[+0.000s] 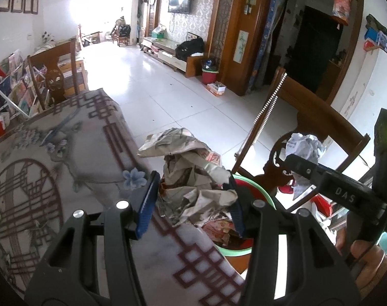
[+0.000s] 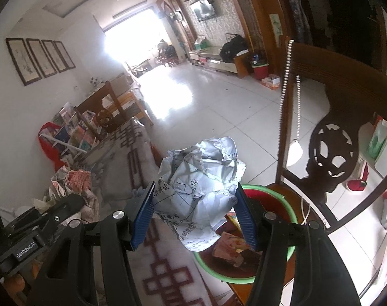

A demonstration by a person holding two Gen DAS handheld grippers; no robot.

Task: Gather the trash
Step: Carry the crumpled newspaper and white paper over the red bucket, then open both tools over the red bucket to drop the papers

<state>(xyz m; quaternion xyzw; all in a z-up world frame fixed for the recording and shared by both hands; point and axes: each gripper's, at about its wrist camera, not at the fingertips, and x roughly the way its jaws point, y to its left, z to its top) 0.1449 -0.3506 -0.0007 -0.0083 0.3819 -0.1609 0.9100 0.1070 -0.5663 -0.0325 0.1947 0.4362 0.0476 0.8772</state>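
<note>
Both grippers carry trash at the green-rimmed basin (image 2: 275,191), which sits on the seat of a carved wooden chair (image 2: 331,153) just beside the edge of the patterned tablecloth (image 1: 53,158). The left gripper (image 1: 193,201) has its blue pads pressed into a large wad of crumpled brownish newspaper (image 1: 191,178), held over the near rim of the basin and partly over the tablecloth edge. The right gripper (image 2: 196,214) is clamped on a ball of crumpled white printed paper (image 2: 203,178), which hangs above the basin's rim on the tablecloth side. Inside the basin some scraps of reddish printed paper (image 2: 229,244) already lie on the bottom, so part of the collecting looks done. Neither held piece has been let go yet; dropping both into the basin appears to be the step in hand. The stretch of tablecloth that shows carries no other loose trash, so little seems left beyond these two releases, though much of the table is out of view.
</note>
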